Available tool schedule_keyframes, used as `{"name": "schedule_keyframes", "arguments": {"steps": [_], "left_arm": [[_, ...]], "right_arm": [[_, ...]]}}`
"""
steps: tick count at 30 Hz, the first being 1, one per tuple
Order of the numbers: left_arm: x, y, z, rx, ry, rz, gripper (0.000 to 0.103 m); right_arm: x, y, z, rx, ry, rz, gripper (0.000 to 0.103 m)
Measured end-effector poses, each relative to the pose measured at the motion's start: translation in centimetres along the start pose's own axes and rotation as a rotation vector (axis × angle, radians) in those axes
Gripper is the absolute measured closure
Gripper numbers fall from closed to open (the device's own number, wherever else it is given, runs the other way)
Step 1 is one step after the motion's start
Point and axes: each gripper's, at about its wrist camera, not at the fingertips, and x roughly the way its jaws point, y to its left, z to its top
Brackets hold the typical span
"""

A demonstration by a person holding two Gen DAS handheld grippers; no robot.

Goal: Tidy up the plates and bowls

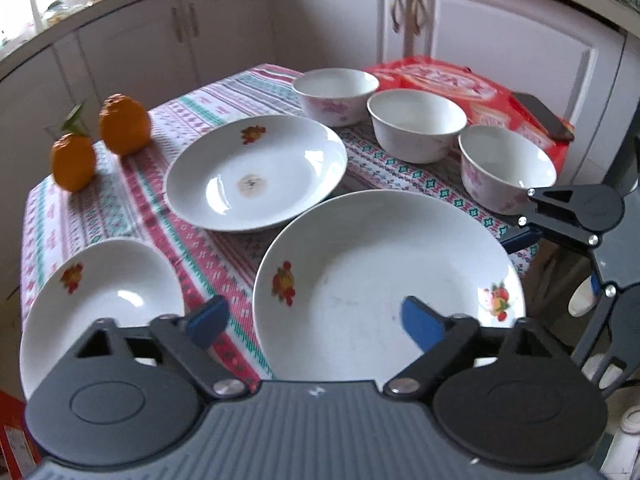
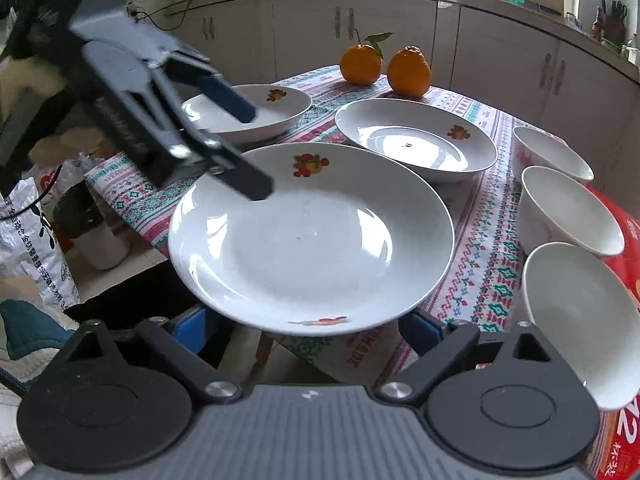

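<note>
Three white plates with fruit prints lie on the patterned tablecloth (image 1: 224, 256): a large plate (image 1: 380, 272) nearest, a middle plate (image 1: 256, 176) behind it, and a smaller plate (image 1: 104, 300) at the left. My left gripper (image 1: 316, 324) is open and straddles the large plate's left rim, one blue finger over the cloth and one over the plate's inside, neither pressing. My right gripper (image 2: 306, 330) is open, its fingers low under the large plate's (image 2: 312, 240) near rim, which overhangs the table edge. Three white bowls (image 1: 416, 124) stand in a row at the right.
Two oranges (image 1: 124, 124) sit at the table's far left corner. A red box (image 1: 460, 80) with a dark phone (image 1: 544, 116) on it lies behind the bowls. White kitchen cabinets ring the table. A printed bag (image 2: 32, 248) and a jar (image 2: 100, 236) stand on the floor.
</note>
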Motion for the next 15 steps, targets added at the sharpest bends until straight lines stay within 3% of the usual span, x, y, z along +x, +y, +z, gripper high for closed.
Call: {"name": "schedule_keyframes", "arguments": {"steps": [7,11,15], "left_arm": [[2.6,2.1,2.7,0.048,0.122,-0.053,0.023],[4.3,3.3,3.8,0.025,0.23,-0.142,0.027],[5.4,3.4,4.3,0.043,0.281,-0.19,0.033]], "right_arm": [[0.2,0.0,0.0,0.005,-0.002,-0.001,0.005],[0.3,0.0,0.0,0.005,-0.002,0.0,0.005],[0.3,0.0,0.0,0.004,-0.001,0.001,0.005]]}}
